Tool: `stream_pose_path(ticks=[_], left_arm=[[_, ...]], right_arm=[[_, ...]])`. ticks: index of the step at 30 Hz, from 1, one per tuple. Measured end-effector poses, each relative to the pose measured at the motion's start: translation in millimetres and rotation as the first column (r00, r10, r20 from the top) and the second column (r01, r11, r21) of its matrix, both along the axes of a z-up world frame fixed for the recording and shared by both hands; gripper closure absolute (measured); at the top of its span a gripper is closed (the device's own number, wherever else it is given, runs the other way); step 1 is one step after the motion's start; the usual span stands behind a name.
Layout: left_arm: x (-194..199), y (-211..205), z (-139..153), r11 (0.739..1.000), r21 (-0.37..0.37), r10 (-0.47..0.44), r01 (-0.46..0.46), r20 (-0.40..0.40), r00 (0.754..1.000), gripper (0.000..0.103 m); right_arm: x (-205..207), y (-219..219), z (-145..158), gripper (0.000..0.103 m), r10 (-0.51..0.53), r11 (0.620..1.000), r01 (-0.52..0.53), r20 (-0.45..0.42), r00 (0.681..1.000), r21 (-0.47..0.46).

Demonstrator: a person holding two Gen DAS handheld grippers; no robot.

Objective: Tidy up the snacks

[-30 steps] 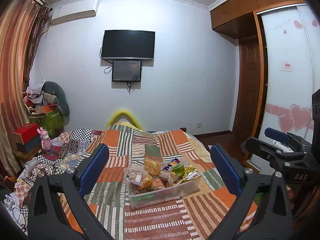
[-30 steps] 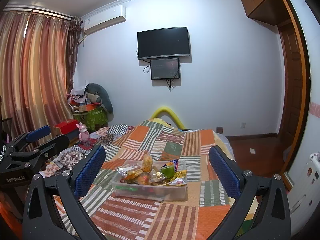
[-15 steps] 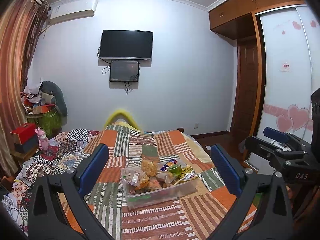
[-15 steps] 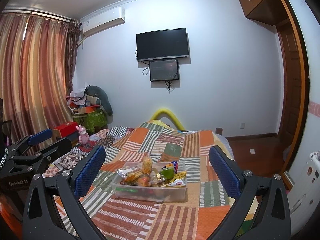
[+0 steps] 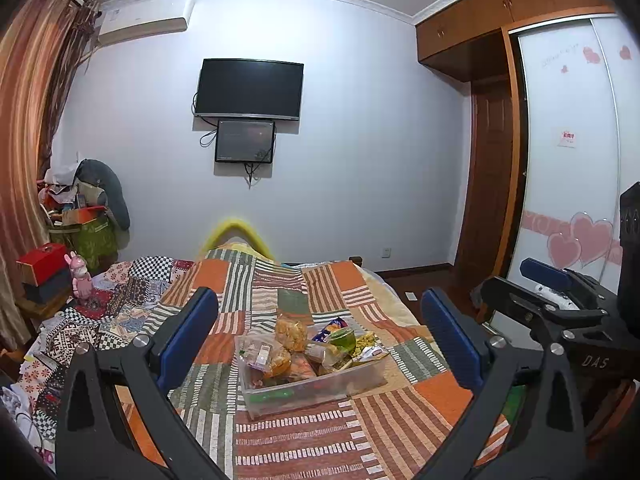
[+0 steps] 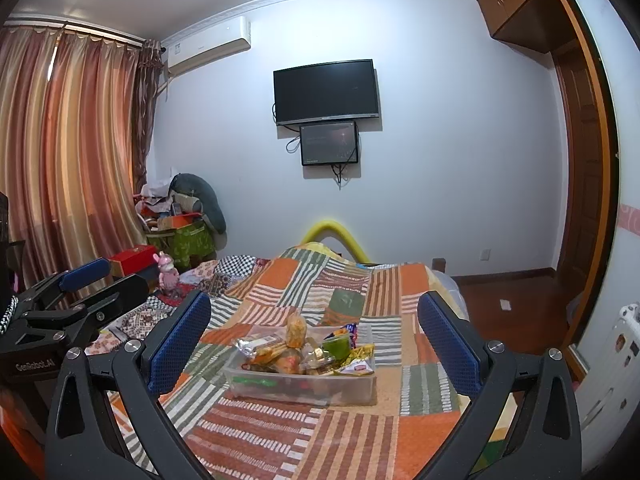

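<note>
A clear plastic bin point(image 5: 352, 382) point(image 6: 360, 386) heaped with several snack packets sits on the patchwork bedspread point(image 5: 280, 296) point(image 6: 344, 280), ahead of both grippers. Among the snacks are an orange chip bag point(image 5: 291, 332) point(image 6: 297, 330) and a green cup point(image 5: 343, 338) point(image 6: 336, 347). My left gripper point(image 5: 320, 334) hangs open well short of the bin, nothing between its blue pads. My right gripper point(image 6: 314, 338) is open too and empty. Each gripper shows at the edge of the other's view, the right one at the right point(image 5: 548, 300), the left one at the left point(image 6: 76, 300).
A pink toy rabbit point(image 5: 80, 276) and a red box point(image 5: 42, 262) stand at the bed's left, by piled clutter and curtains point(image 6: 68, 152). A television point(image 5: 249, 89) hangs on the far wall. A wardrobe point(image 5: 568, 152) with heart stickers and a wooden door flank the right.
Both views have drifted slightly; the bin sits a little further left in the left wrist view. Both grippers stay open and empty.
</note>
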State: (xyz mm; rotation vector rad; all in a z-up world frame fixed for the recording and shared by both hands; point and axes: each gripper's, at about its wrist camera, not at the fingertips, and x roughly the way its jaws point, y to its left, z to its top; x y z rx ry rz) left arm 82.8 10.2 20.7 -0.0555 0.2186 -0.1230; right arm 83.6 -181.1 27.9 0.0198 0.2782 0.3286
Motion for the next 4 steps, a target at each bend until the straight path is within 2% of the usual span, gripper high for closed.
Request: stream_pose_path(ticks=[4], left_arm=[[0.8, -1.3, -1.7, 1.000, 0.005, -0.001, 0.001, -0.009, 1.000, 0.000]], right_arm=[[1.2, -0.2, -1.0, 0.000, 0.001, 1.000, -0.001, -0.005, 1.000, 0.000]])
